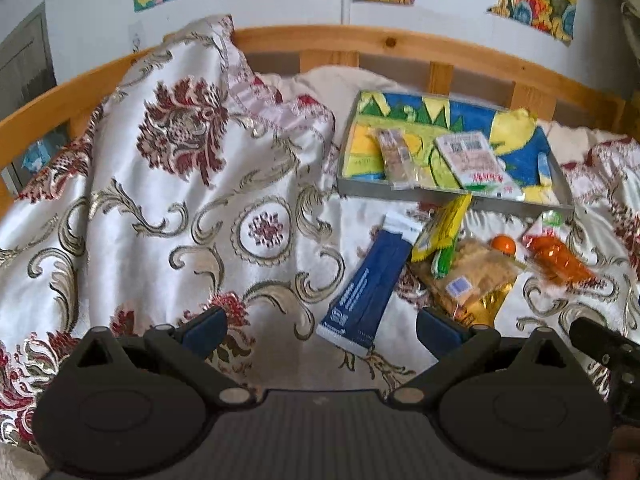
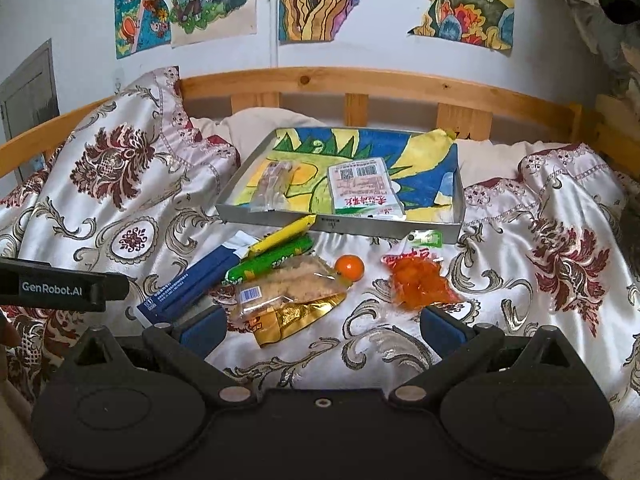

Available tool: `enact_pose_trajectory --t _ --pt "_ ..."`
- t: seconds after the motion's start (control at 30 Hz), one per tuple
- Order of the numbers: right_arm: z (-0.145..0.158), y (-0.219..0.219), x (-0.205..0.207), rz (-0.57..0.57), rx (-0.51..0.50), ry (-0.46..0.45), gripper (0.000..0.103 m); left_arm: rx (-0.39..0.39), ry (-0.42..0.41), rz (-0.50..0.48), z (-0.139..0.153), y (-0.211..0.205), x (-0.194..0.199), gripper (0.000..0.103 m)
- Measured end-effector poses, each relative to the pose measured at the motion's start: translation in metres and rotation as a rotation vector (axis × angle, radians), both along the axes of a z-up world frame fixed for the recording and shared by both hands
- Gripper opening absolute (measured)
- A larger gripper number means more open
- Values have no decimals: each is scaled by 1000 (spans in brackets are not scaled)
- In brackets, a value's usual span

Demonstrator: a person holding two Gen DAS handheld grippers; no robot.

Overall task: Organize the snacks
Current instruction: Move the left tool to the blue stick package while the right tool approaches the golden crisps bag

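The snacks lay in a loose heap on the patterned bedspread point(image 2: 520, 208), just in front of a shallow grey tray point(image 2: 348, 229) lined with a bright painted sheet. Two packets were already inside the tray: a clear-wrapped brown bar point(image 2: 272, 186) at its left and a white packet with red print and a barcode point(image 2: 366, 190) beside it. In the heap, a long blue packet point(image 2: 200, 280) sat furthest left, with a yellow stick point(image 2: 280, 236) and a green stick point(image 2: 268, 262) lying across its upper end. A clear bag of beige crumbly pieces point(image 2: 292, 284) rested over a gold pouch point(image 2: 296, 316). A small orange ball point(image 2: 349, 268) sat just to the right of them, and a packet of orange pieces point(image 2: 420, 280) lay near it, apart.

The right claw point(image 2: 322, 328) was spread wide and held nothing, its blue pads flanking the gold pouch without touching it. The left claw point(image 1: 322, 330) was likewise wide open and empty, near the lower end of the blue packet. A wooden bed rail point(image 2: 400, 84) ran behind the tray, under colourful drawings point(image 2: 320, 0) on the wall.
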State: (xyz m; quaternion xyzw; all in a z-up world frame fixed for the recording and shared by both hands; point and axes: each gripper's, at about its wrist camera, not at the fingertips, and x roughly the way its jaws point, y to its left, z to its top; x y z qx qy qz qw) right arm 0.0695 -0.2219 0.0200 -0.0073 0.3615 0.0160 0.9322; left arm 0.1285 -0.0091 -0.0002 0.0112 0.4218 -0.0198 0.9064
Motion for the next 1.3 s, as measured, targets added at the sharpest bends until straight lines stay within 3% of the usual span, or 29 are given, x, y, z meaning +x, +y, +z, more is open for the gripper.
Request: enact_pose_trajectory --t 0.5,0.8,1.17,1.3 --pt "-10 1 21 30 6 64 102 43 156 -125 -21 -8 43 102" --pt "-27 -10 62 34 127 177 102 39 227 -154 -46 1 88 102" --pt "-56 -12 110 10 311 244 102 80 172 -257 -54 -15 104 102" --pt "-64 -7 118 7 291 261 101 99 183 -273 -60 -17 110 102"
